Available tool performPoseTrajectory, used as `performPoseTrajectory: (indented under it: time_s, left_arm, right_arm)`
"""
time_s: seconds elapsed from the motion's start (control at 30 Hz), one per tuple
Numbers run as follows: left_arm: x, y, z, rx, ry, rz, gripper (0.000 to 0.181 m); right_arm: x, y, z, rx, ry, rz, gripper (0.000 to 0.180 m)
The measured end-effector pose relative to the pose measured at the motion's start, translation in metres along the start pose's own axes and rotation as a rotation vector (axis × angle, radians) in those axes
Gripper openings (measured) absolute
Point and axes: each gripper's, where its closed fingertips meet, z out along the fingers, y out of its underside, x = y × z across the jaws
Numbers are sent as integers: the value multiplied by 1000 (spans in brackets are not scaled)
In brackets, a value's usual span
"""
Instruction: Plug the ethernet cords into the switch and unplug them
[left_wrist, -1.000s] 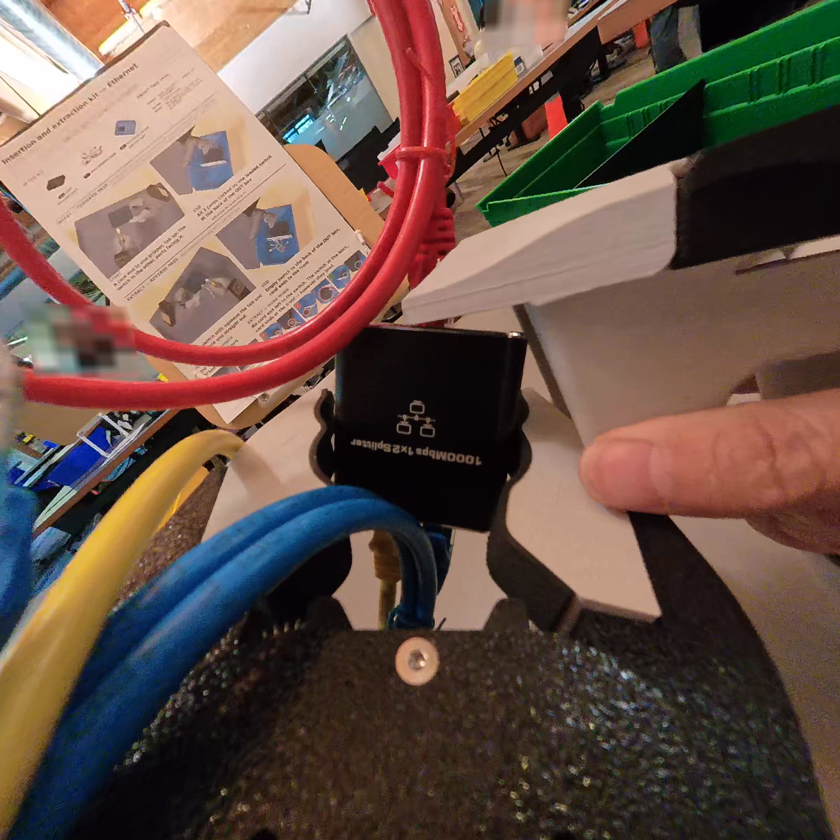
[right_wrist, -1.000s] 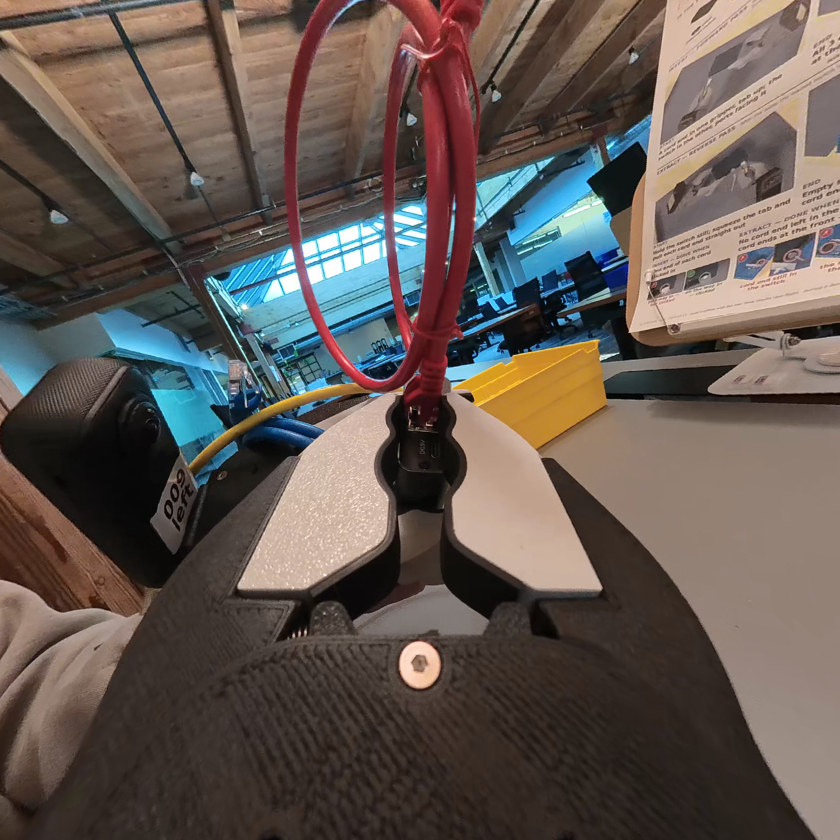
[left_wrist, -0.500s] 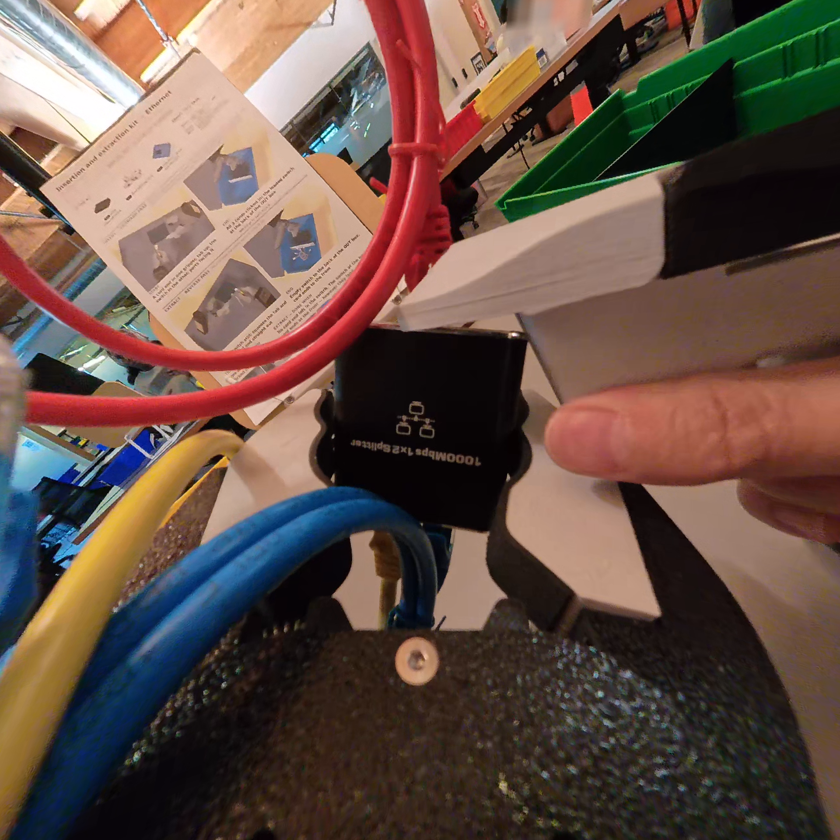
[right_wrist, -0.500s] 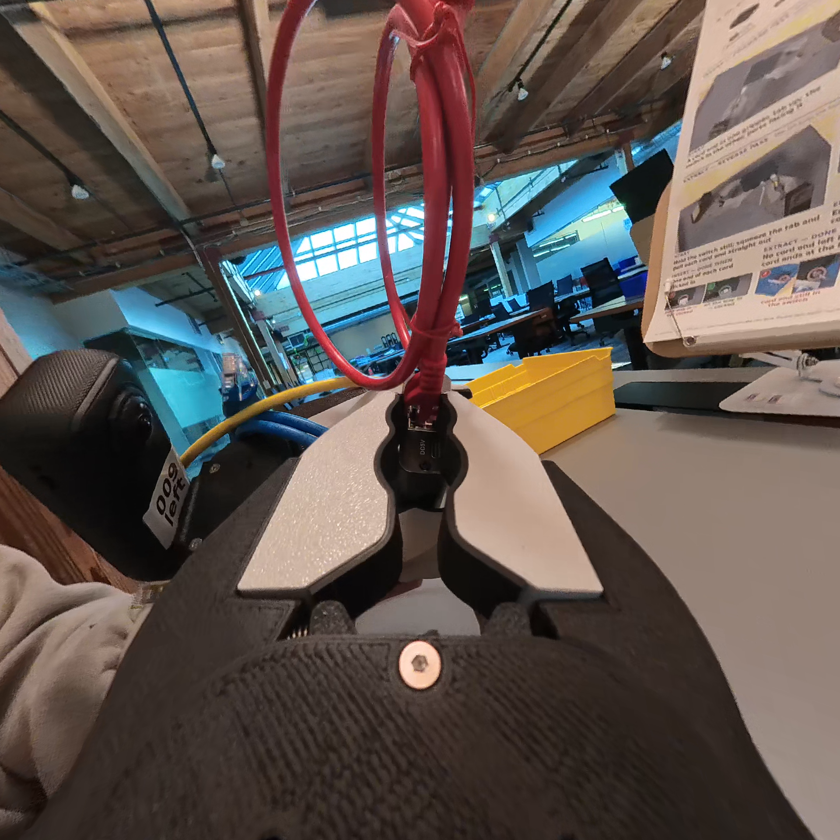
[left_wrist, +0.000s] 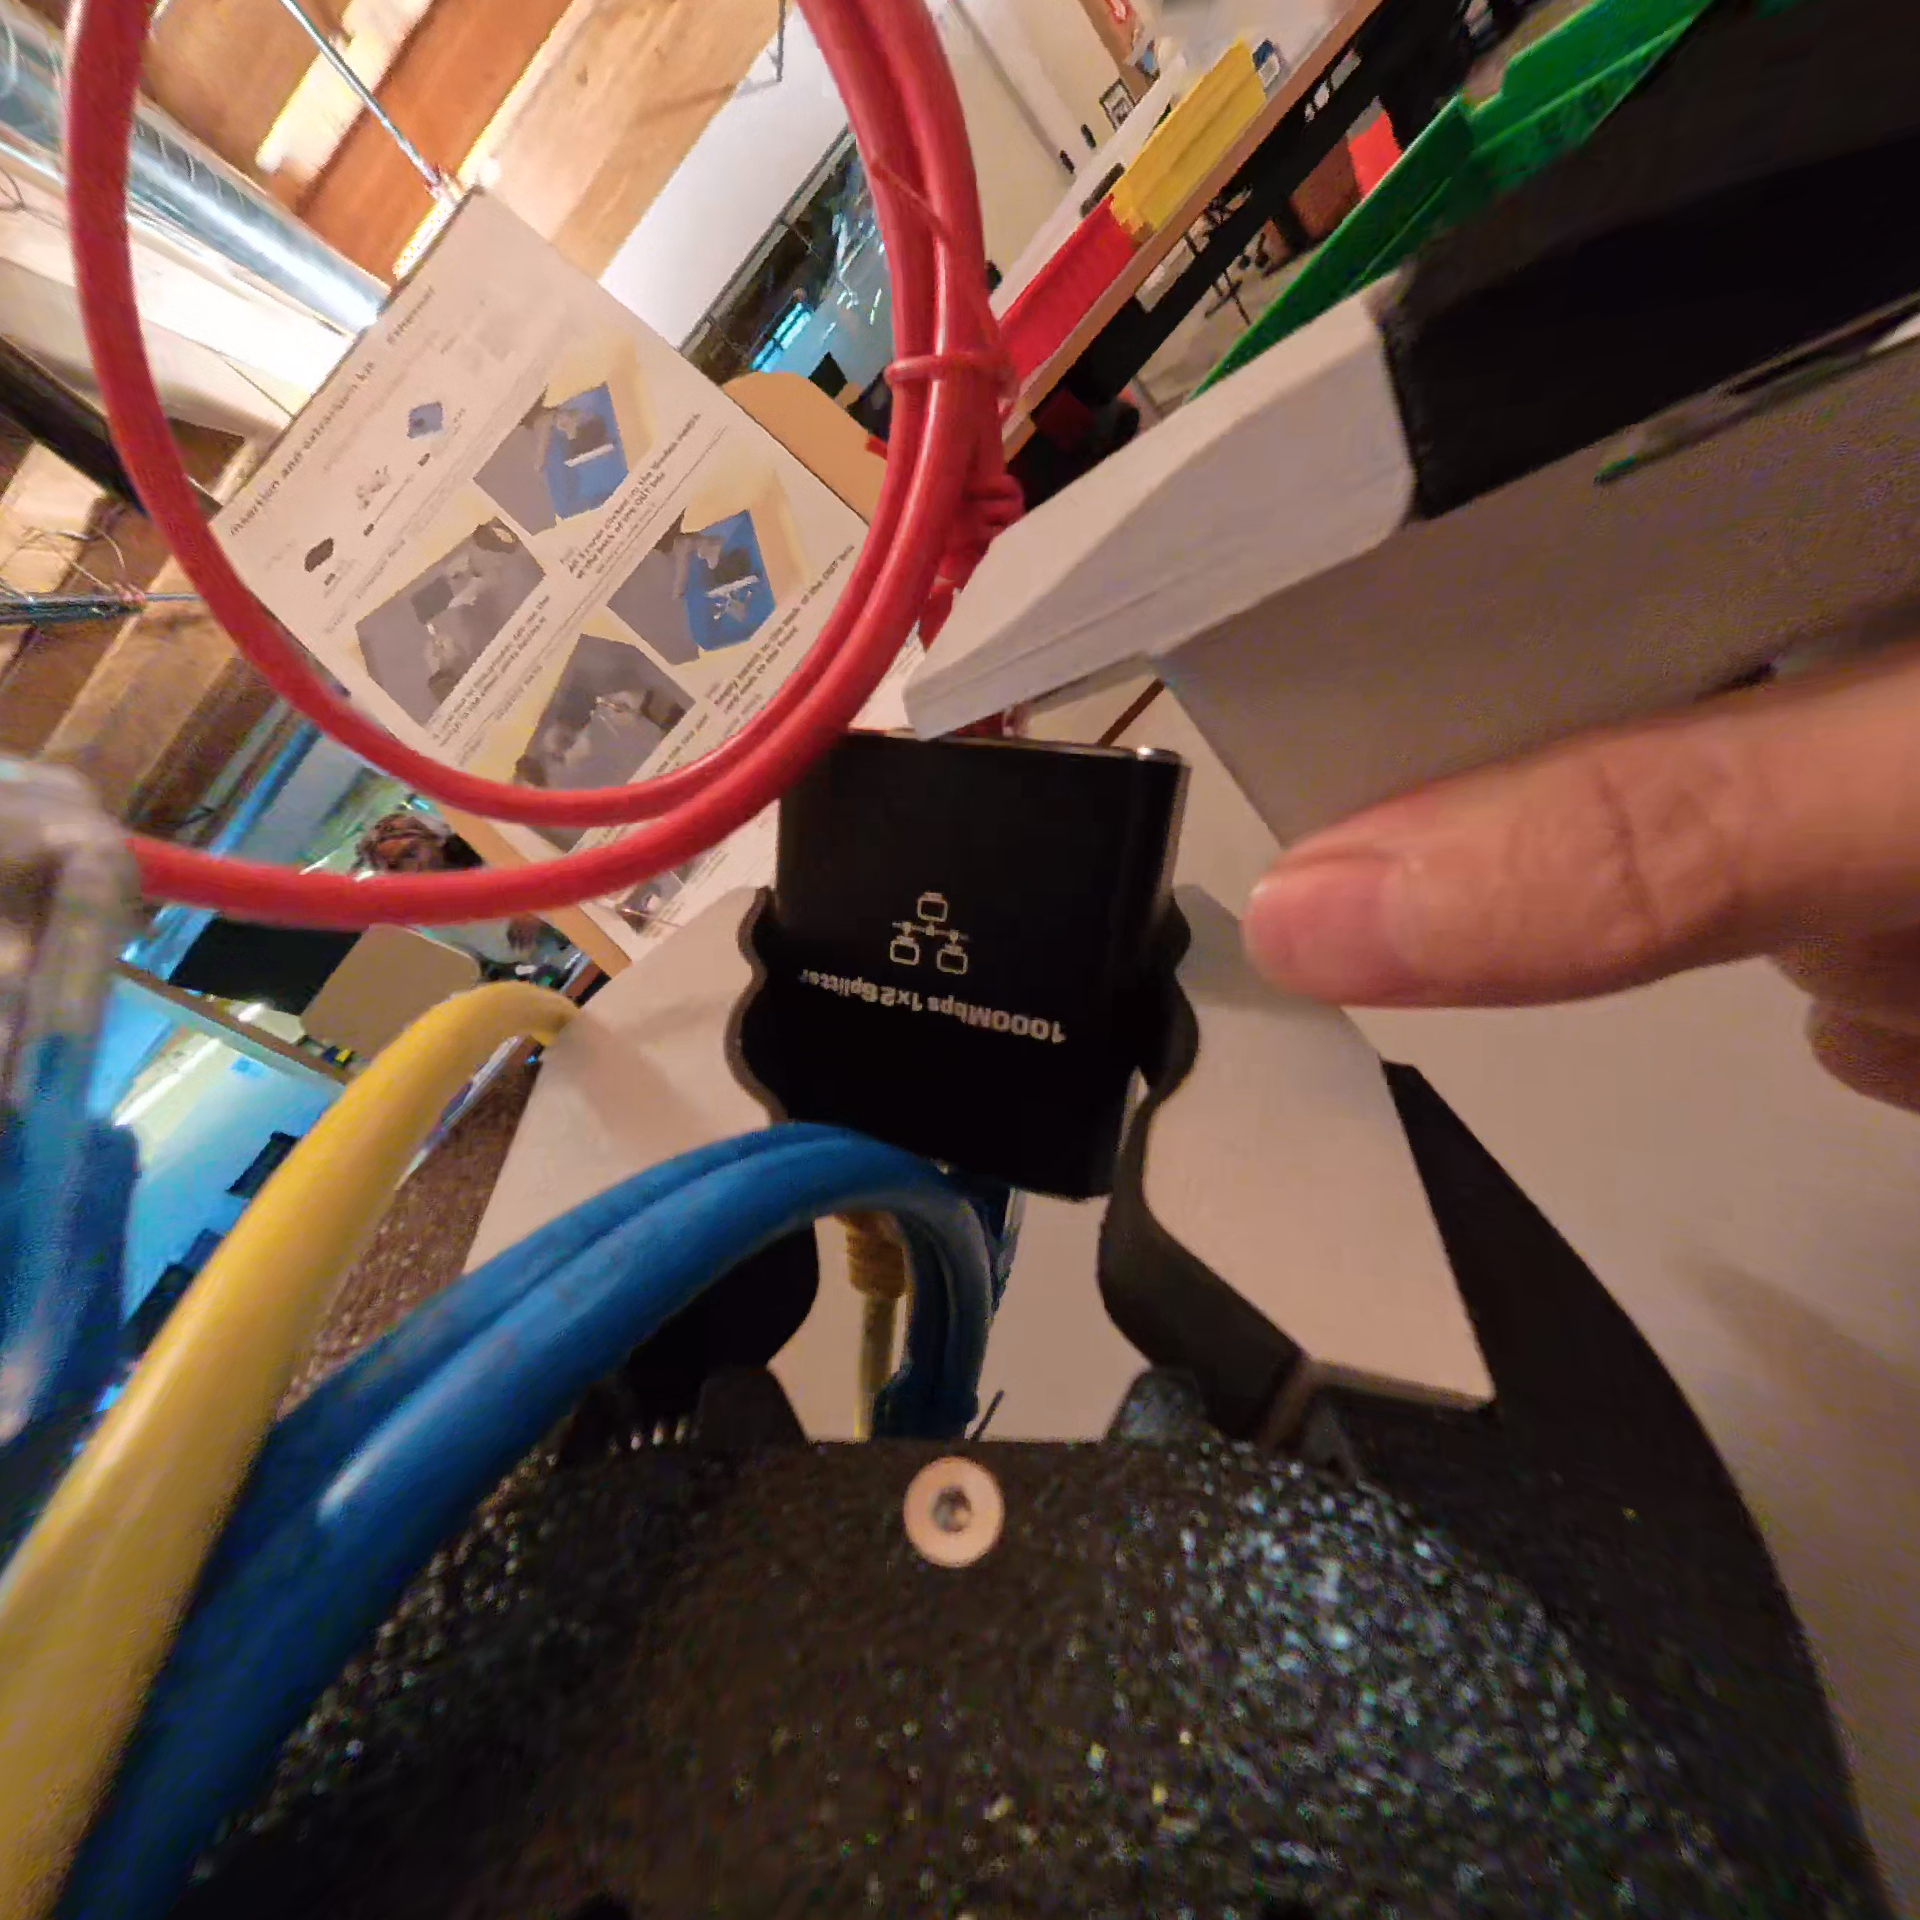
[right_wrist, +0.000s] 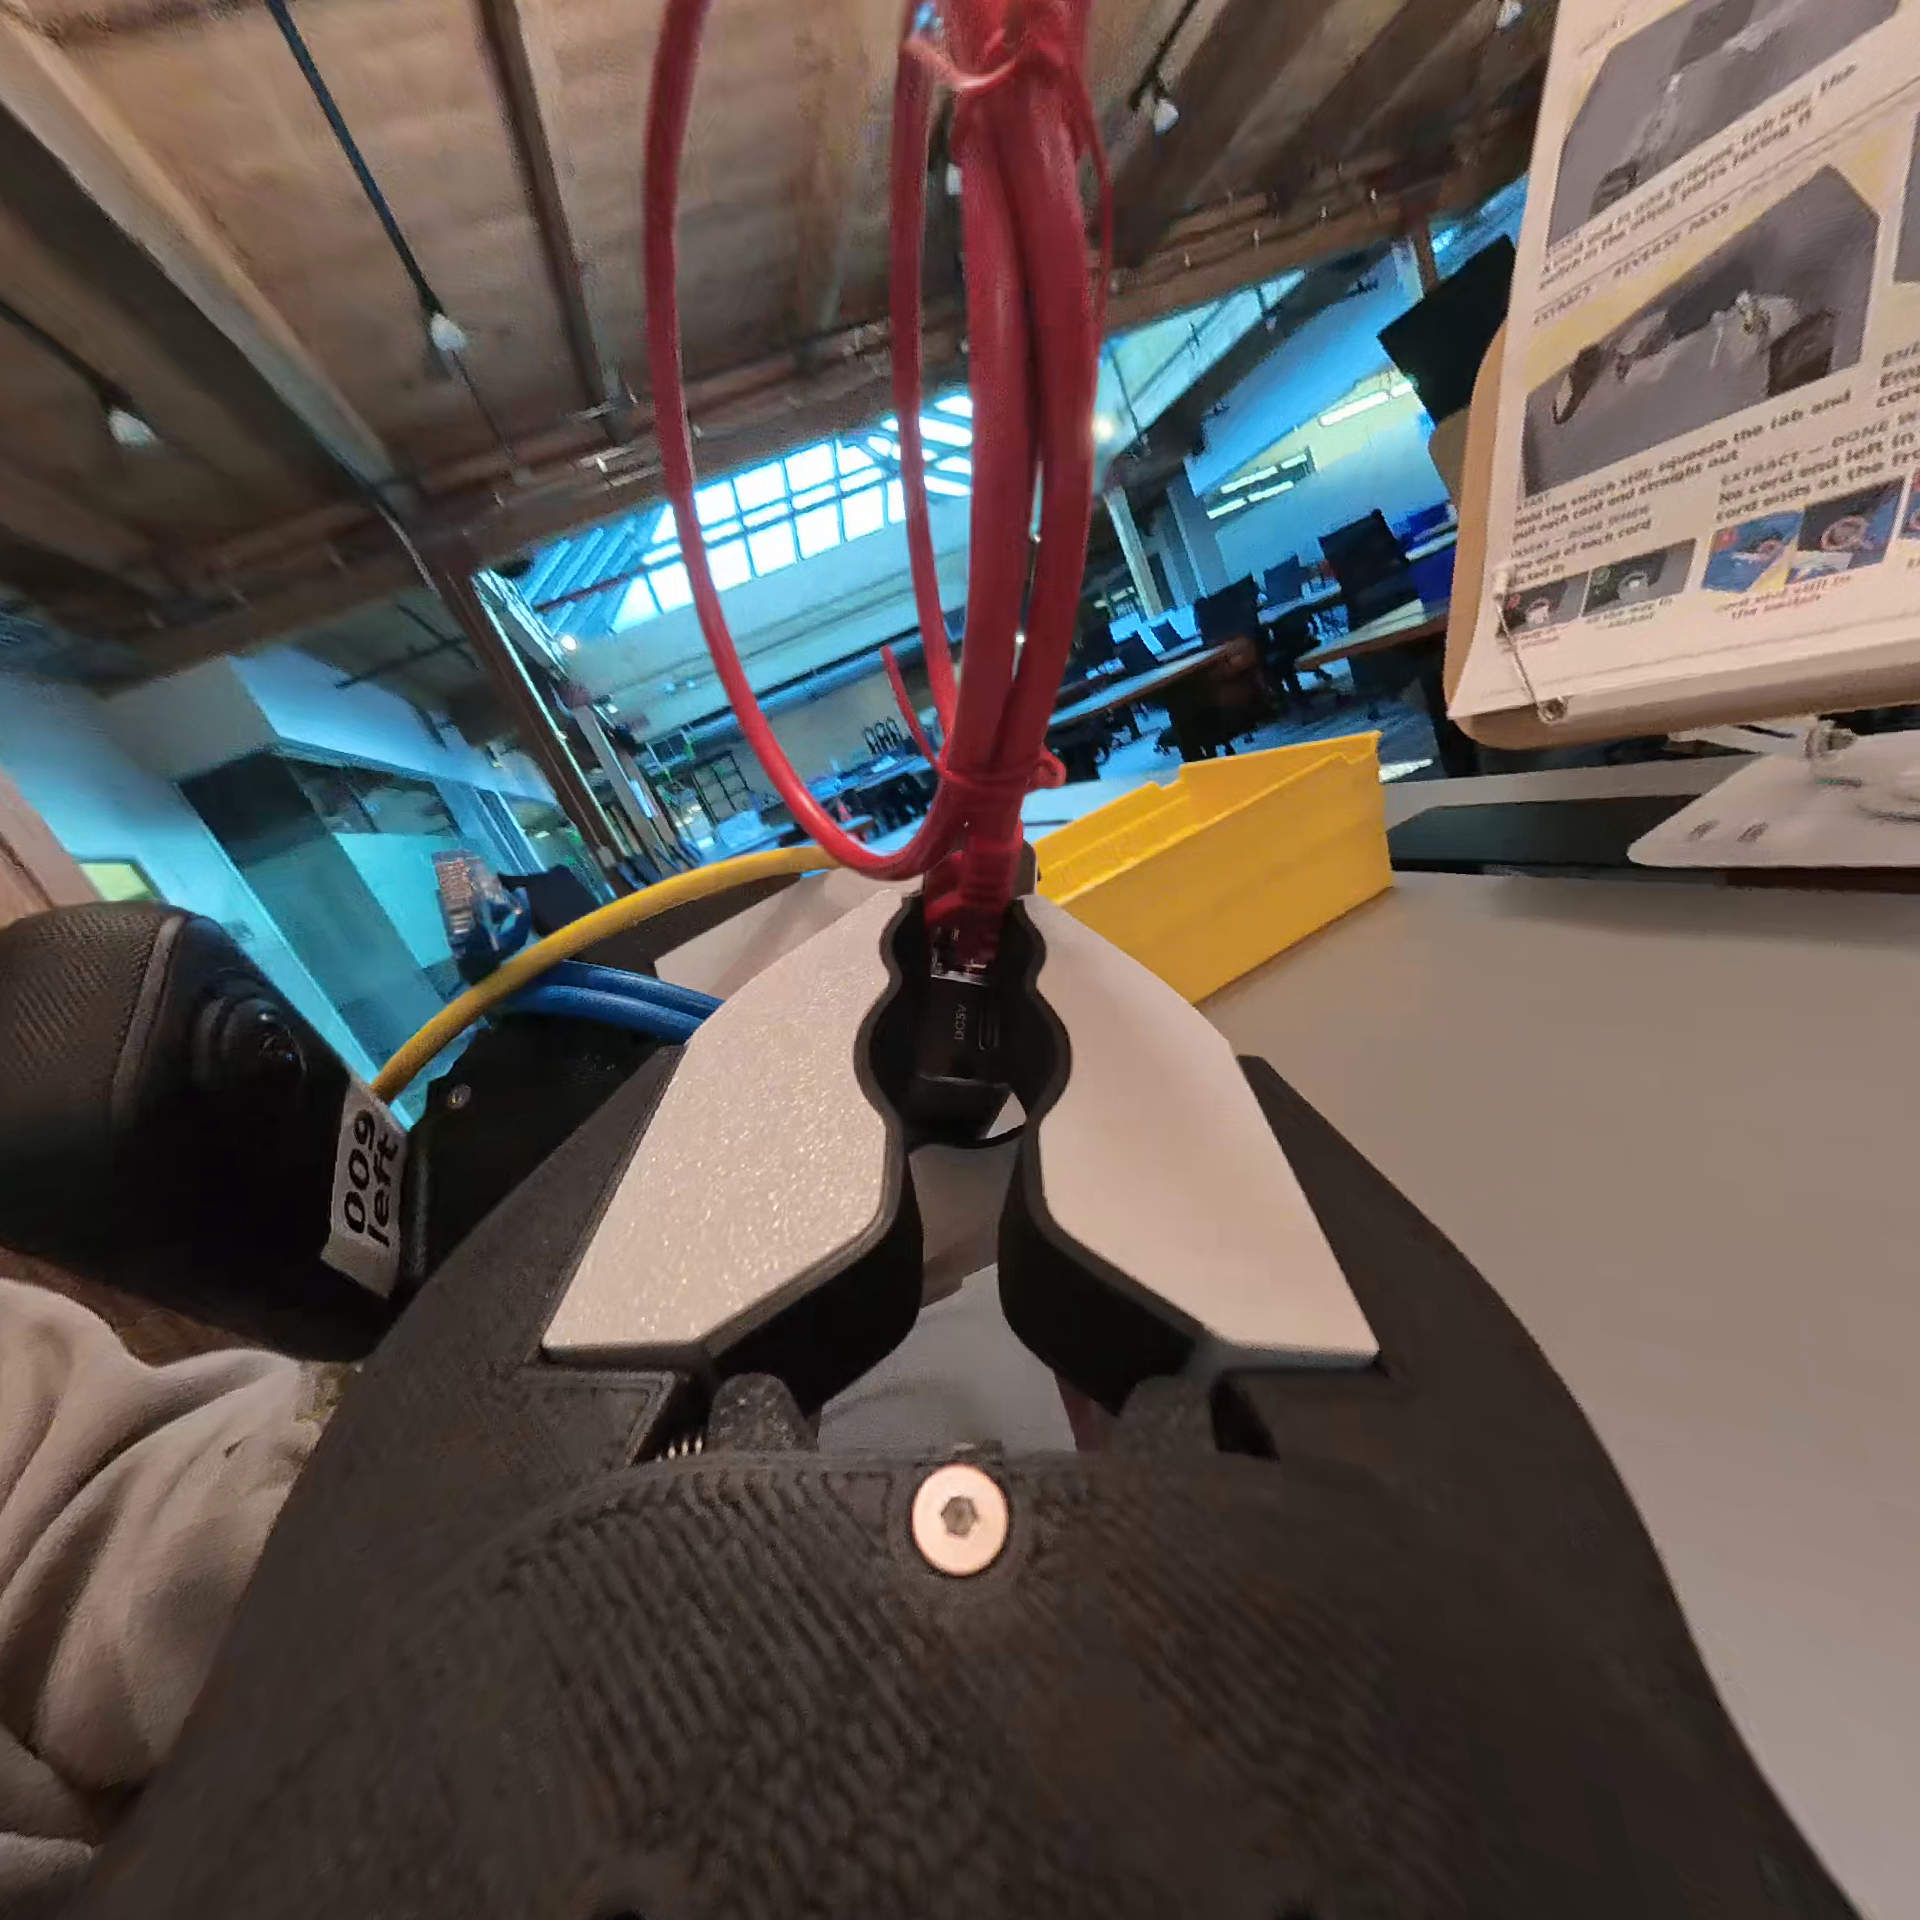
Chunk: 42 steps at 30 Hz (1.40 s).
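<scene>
My left gripper (left_wrist: 966, 935) is shut on the black switch (left_wrist: 966, 987), gripping it by its sides. Blue cords (left_wrist: 520, 1299) and a yellow cord (left_wrist: 260, 1247) enter its near end. My right gripper (right_wrist: 971, 904) is shut on the red cord's plug (right_wrist: 977, 904), which sits at the switch's (right_wrist: 961, 1039) far port. The red cord (right_wrist: 1023, 416) loops upward and also shows in the left wrist view (left_wrist: 935, 312). The right gripper's white finger (left_wrist: 1195, 540) lies over the switch's far end. A person's finger (left_wrist: 1558, 862) rests on my left gripper. A loose blue plug (right_wrist: 478, 904) hangs at the left.
A printed instruction sheet (right_wrist: 1714, 364) stands at the right on a board over the grey table (right_wrist: 1610, 1143). A yellow bin (right_wrist: 1226, 883) sits behind the grippers. A green bin (left_wrist: 1507, 156) is at the upper right. A grey sleeve (right_wrist: 104, 1455) is at the lower left. The left gripper's tips are roughly 4 cm from the right gripper's.
Both grippers have tilted together, still holding the switch and the red plug. The red loop has swung. The person's finger has slid a little left along my left gripper.
</scene>
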Motion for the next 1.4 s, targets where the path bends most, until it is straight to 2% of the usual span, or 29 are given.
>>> performPoseTrajectory:
  time_s: [0.1, 0.23, 0.4, 0.43, 0.53, 0.57, 0.63, 0.7, 0.73, 0.93, 1.0, 1.1, 1.2, 1.27, 1.4]
  left_arm:
    - [2, -8, 1, 54, 70, -45, 66]
    - [8, -12, -2, 95, 171, -82, 65]
    - [5, -2, 1, 60, 113, -125, 66]
    - [2, -1, 1, 59, 86, -106, 66]
    - [-4, -1, 1, 45, 17, 53, 66]
    - [-3, -1, 2, 37, 16, 83, 66]
    - [0, 4, 3, 30, 35, 61, 66]
    - [1, 8, 2, 30, 54, 19, 65]
    - [0, 8, 0, 44, 55, 1, 66]
    - [-18, -15, -5, 83, -42, 146, 66]
    - [-17, -15, -3, 76, -35, 156, 65]
    - [-10, -7, -3, 53, -2, 136, 65]
    - [-9, -8, -5, 51, 2, 132, 65]
    - [-12, -11, -7, 56, -22, 178, 66]
    - [-15, -19, -6, 73, -54, 311, 65]
  right_arm:
    - [0, -6, -1, -57, 16, -101, 15]
    - [1, -6, -6, -48, -16, -68, 14]
    - [-1, -1, 1, -97, 72, -155, 15]
    - [-2, 0, 3, -98, 67, -130, 14]
    - [5, -3, 1, 37, -39, 184, 14]
    - [6, -2, -1, 53, -42, 188, 14]
    - [8, 3, 0, -37, 13, 82, 14]
    - [5, 8, 1, -175, 93, -155, 15]
    - [3, 8, 2, -209, 103, -201, 15]
    - [-6, -15, -1, 108, -137, 267, 13]
    - [-4, -15, -1, 111, -126, 276, 13]
    - [0, -6, -1, -17, -36, 122, 13]
    - [-2, -5, -3, -62, -22, 67, 13]
    - [-4, -7, -4, -34, -60, 138, 13]
    - [-3, -13, -9, 119, -168, 416, 13]
